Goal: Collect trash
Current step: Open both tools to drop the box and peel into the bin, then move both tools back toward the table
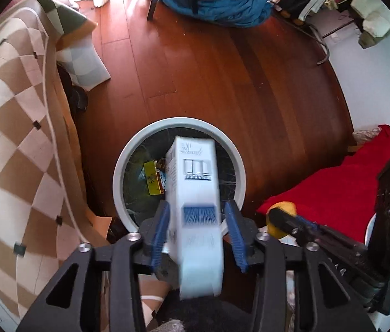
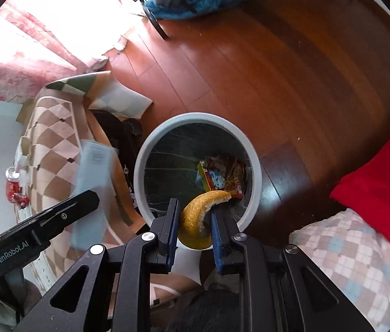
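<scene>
A white carton with blue print sits between the fingers of my left gripper, right above the round white bin. The jaws stand spread, with a gap on the right side, and the carton is motion-blurred. The carton also shows blurred in the right wrist view. My right gripper is shut on a yellow banana peel over the near rim of the bin. Snack wrappers lie in the bin.
A checkered cloth-covered surface lies to the left, with a red can on it. A red cloth lies to the right. Blue clothes and a chair leg stand on the wood floor behind.
</scene>
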Tool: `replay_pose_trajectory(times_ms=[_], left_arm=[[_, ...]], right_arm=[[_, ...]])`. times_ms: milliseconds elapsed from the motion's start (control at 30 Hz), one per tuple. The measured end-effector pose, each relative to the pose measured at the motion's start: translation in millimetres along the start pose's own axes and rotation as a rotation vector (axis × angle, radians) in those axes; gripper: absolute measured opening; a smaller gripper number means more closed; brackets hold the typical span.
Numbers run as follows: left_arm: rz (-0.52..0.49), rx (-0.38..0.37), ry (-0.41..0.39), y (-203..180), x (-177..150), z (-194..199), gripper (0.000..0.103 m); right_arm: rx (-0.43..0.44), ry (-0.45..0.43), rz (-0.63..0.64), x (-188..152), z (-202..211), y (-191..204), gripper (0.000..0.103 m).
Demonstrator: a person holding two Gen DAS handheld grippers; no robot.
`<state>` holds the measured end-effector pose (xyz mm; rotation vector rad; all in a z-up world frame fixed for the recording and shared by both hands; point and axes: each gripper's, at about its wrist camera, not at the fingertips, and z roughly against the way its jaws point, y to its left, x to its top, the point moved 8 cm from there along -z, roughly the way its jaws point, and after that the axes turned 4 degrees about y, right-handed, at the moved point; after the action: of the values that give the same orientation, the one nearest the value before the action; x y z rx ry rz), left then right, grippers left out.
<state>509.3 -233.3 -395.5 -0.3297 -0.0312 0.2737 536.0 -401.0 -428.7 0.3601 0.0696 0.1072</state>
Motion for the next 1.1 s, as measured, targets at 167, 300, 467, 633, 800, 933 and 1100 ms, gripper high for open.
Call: replay_pose_trajectory(times_ms=[167, 300, 467, 633, 800, 933, 1100], left_arm=[[0.004, 0.052, -0.008, 4, 5, -2, 0.082], [-0.015, 0.149, -0.038, 17, -3, 6, 0.084], [-0.041, 0.265, -0.083, 29, -16, 17, 0.101], [-0.059, 0.315, -0.114, 34, -31, 29, 0.101], [-0.085, 0.329, -0.15, 29, -45, 43, 0.102], [-0.082, 0.321, -0.172, 28, -52, 55, 0.102], [-0.086, 0.315, -0.201, 25, -63, 75, 0.102]], right_arm=[[-0.04, 0.034, -0.003, 8, -28, -7, 0.033], [-0.047, 0.047, -0.018, 6, -35, -11, 0.062], [-0.124, 0.036, 0.019, -5, -26, -9, 0.098], [-0.199, 0.016, 0.048, -18, -8, -6, 0.103], [-0.222, -0.023, 0.06, -31, 14, 3, 0.103], [-0.239, -0.051, 0.078, -42, 34, 12, 0.103], [-0.247, -0.083, 0.09, -55, 57, 23, 0.103]])
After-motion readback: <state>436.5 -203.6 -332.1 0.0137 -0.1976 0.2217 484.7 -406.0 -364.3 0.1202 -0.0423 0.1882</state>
